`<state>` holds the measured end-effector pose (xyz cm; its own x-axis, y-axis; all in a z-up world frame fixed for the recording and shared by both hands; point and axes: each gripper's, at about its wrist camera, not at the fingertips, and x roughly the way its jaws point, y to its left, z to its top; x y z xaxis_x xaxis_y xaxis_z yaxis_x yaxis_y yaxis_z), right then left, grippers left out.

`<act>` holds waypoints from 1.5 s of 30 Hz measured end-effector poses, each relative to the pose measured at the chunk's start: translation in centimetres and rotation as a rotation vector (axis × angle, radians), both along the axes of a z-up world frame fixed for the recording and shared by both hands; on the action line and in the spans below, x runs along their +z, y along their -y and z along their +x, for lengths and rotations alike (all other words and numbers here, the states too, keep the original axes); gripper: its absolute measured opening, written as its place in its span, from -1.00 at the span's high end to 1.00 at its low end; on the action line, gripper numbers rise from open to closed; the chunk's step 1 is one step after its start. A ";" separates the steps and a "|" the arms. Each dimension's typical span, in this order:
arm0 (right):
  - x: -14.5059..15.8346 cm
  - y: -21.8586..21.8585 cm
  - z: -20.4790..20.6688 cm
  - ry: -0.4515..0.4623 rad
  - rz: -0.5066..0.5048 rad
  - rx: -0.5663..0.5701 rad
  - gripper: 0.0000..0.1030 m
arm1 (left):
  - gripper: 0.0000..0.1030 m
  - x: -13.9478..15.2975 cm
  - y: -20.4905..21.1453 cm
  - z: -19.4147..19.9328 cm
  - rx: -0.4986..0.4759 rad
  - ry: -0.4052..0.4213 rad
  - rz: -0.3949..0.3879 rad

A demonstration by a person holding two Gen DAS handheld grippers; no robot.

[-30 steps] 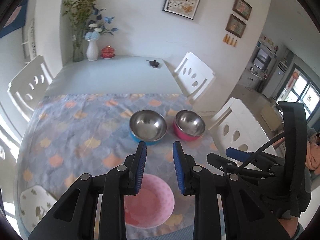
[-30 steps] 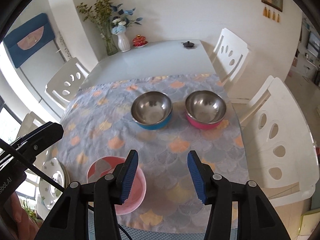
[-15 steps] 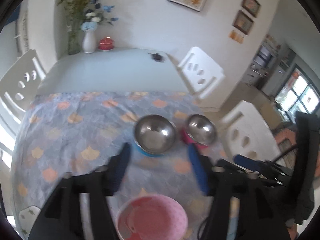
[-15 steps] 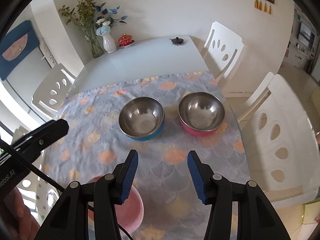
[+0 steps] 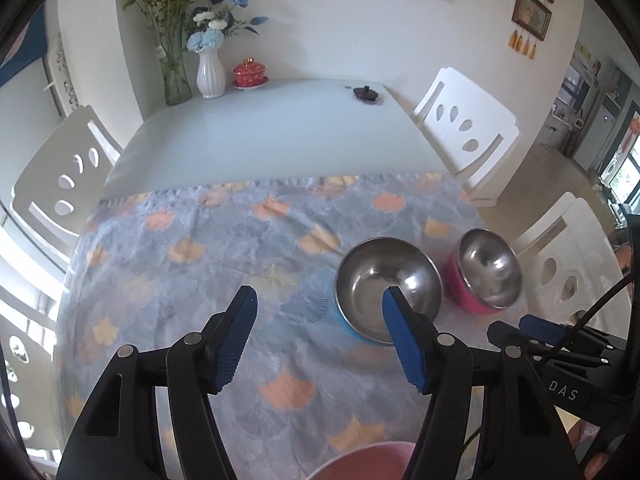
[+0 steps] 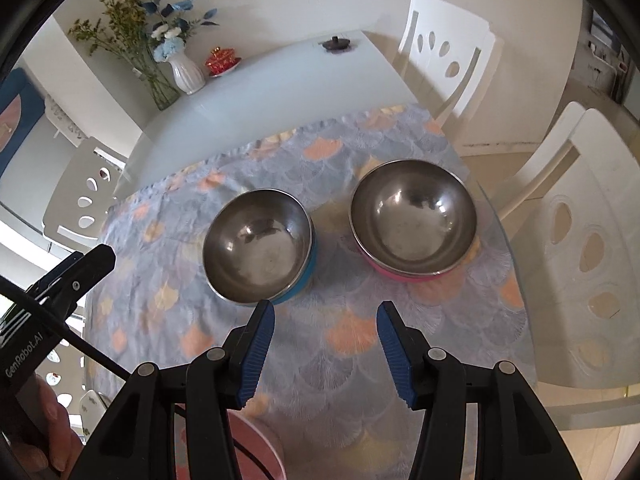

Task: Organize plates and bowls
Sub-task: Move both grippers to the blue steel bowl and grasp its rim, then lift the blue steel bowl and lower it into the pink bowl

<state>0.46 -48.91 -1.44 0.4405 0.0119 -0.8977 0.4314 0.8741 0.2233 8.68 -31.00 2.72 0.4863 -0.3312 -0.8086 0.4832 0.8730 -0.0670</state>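
Two steel bowls stand side by side on the patterned cloth: a blue-sided bowl (image 6: 259,251) (image 5: 387,292) and a pink-sided bowl (image 6: 414,220) (image 5: 489,270). A pink plastic bowl (image 5: 360,462) (image 6: 256,450) sits at the near edge, mostly hidden under the grippers. My left gripper (image 5: 318,334) hangs open over the cloth, its right fingertip in front of the blue-sided bowl, nothing between its fingers. My right gripper (image 6: 325,338) is open and empty, just short of both steel bowls.
The glass table (image 5: 272,132) carries a white vase of flowers (image 5: 210,72), a red lidded cup (image 5: 250,74) and a small dark lid (image 5: 366,93) at its far end. White chairs (image 6: 448,52) stand around it. A patterned plate (image 6: 90,402) lies at the left.
The left gripper's jaws have opened wide. Both grippers have moved forward and down toward the steel bowls, which now look larger; the pink bowl has slipped to the bottom edge.
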 end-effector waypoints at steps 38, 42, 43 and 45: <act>-10.5 1.0 7.7 -0.027 0.219 0.014 0.39 | 0.50 -13.4 4.4 8.0 -0.126 -0.446 -0.125; -10.5 0.8 7.7 -0.030 0.180 0.032 0.50 | 0.54 -13.4 4.0 8.0 -0.124 -0.431 -0.134; -10.5 0.7 7.6 -0.029 0.171 0.039 0.50 | 0.54 -13.2 3.9 7.9 -0.124 -0.423 -0.145; -10.3 0.5 7.5 -0.028 0.164 0.046 0.50 | 0.54 -12.7 3.5 7.6 -0.127 -0.398 -0.150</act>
